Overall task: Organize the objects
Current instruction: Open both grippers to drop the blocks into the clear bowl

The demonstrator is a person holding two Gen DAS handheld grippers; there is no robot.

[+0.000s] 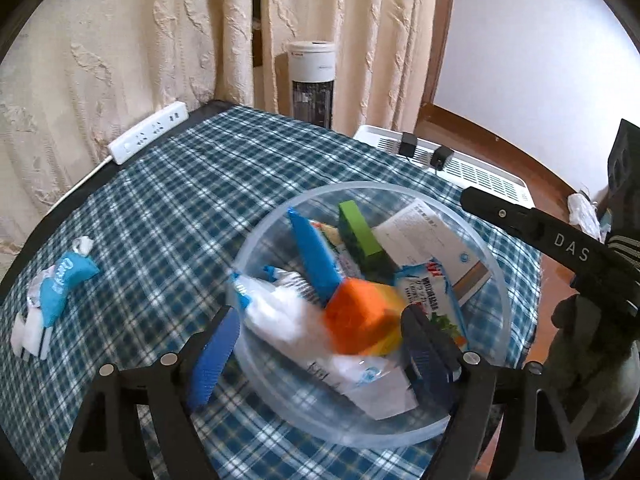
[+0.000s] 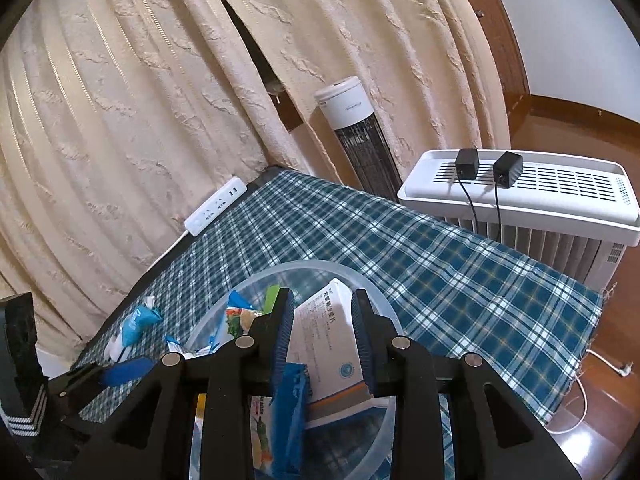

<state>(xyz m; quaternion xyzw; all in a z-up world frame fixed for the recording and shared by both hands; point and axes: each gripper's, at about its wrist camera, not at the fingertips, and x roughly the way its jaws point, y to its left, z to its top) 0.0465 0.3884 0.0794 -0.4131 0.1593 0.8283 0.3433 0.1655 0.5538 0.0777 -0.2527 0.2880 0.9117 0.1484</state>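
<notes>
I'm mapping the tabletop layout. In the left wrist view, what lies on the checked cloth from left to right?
Blue-and-white packets → white power strip → clear plastic bowl full of items.

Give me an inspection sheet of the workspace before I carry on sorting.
Surface: checked cloth over the table, lying flat.
Job's things: clear bowl holding an orange box, green box, white box and packets; blue packets loose on the cloth, apart from the bowl.
Clutter: nothing seen.
Grippers: left gripper open over the bowl, empty; right gripper shut, over the bowl.
Cables: power strip at the cloth's far edge, cord trailing off; two adapters with leads on the air purifier.
Surroundings: curtains, tower fan.
</notes>
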